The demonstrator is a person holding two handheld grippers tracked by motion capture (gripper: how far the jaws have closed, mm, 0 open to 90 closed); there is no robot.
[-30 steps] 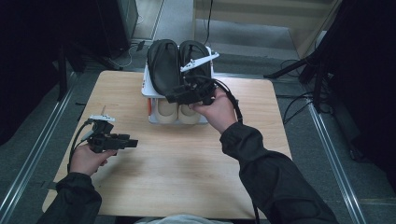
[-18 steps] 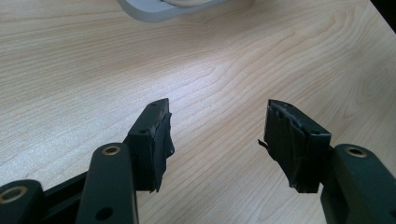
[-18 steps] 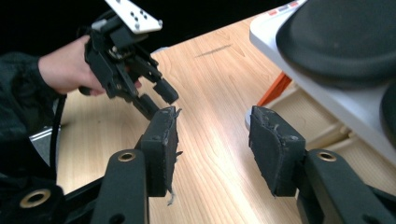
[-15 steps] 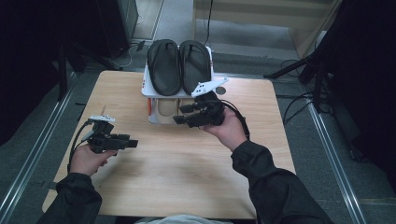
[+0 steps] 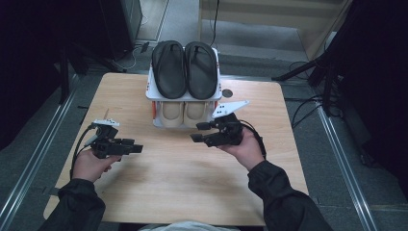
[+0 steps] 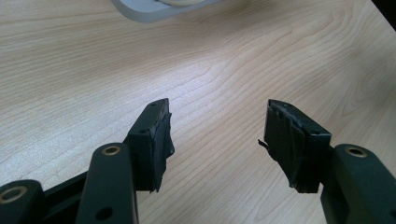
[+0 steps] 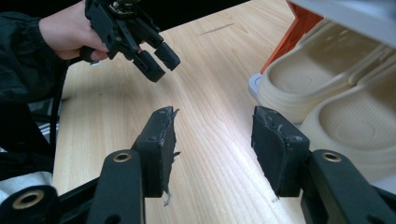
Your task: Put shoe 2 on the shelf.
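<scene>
The right hand-held gripper (image 5: 198, 132) is hovering low over the wooden surface (image 5: 192, 192), just in front of a two-tier white shoe rack (image 5: 150, 91). Its jaws are standing wide apart with nothing between them, and they have just been opening further. In the right gripper view the black pads (image 7: 161, 135) are framing bare wood, while the cream slippers (image 7: 327, 98) on the lower tier are lying just beyond and to the right of the right-hand pad, apart from it. That placement suggests the hand is lining up level with the lower tier, where the cream pair (image 5: 185, 111) is sitting toe-out and is easiest to reach from the front.

The black slippers (image 5: 185, 67) are lying side by side on the top tier, above and beyond the right hand-held gripper, soles down and neatly paired, probably finished with.

The left hand-held gripper (image 5: 137, 147) is resting near the surface well to the left of the right one, pointing across at it, with its jaws also open and empty; its own view shows only wood grain between its pads (image 6: 154, 135) and an edge of the rack's base far ahead. It seems to be parked out of the way.

Compared with a second ago, the right hand has come down from the black pair on the top tier to the front of the rack, while the left has not shifted.
</scene>
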